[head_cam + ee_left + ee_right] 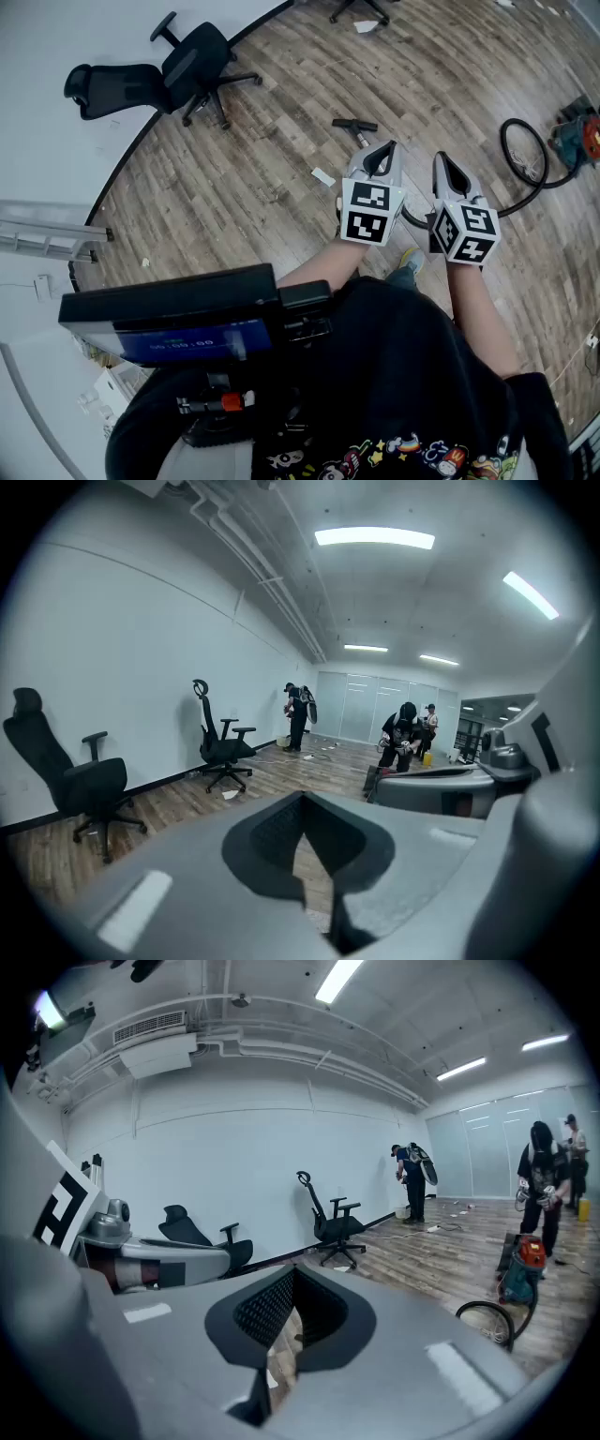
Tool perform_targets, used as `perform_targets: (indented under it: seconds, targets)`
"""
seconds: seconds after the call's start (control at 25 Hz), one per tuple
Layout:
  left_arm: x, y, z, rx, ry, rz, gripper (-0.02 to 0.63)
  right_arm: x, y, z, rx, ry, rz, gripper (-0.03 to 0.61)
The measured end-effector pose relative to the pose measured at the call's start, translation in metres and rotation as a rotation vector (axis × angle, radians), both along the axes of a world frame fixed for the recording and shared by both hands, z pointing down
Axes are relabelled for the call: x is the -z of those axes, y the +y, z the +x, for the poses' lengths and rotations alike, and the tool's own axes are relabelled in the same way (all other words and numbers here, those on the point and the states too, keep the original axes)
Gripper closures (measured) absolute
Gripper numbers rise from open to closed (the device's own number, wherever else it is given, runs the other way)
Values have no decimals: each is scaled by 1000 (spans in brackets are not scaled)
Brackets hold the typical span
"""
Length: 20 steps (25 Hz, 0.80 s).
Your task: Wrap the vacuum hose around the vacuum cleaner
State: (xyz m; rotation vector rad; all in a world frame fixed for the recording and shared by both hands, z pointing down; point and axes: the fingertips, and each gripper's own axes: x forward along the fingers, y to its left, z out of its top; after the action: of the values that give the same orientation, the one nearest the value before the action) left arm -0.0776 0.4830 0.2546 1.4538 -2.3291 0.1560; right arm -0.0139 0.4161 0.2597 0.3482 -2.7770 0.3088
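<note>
The L gripper (380,150) and R gripper (442,161) were held side by side over the wood floor (253,178), each w/ jaws together and nothing between them. The vacuum cleaner (577,137) sat well off to the R, its black hose (521,161) looped on the floor beside it, apart from both grippers.

A wood-plank floor (281,141) met a plain white wall (141,658). Beside the wall stood a black office chair (225,747) and a second office chair (70,780). Ceiling strip lights (375,538) glowed; glass partitions (361,705) closed the far end.
</note>
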Motion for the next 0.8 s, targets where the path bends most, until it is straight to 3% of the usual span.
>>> perform_targets:
  seconds: [0.32,0.6,0.8]
  targets:
    - [-5,-2,-1,-18,12,5,614,-1,2,0,-2,-5,11,558]
    - [-22,-3,-7,-26,68,-1,614,-14,-1,-1,-10,-1,33,557]
    - [-54,-30,-11,-2,117,-89,614,-44,-34,9,-5,49,5,555]
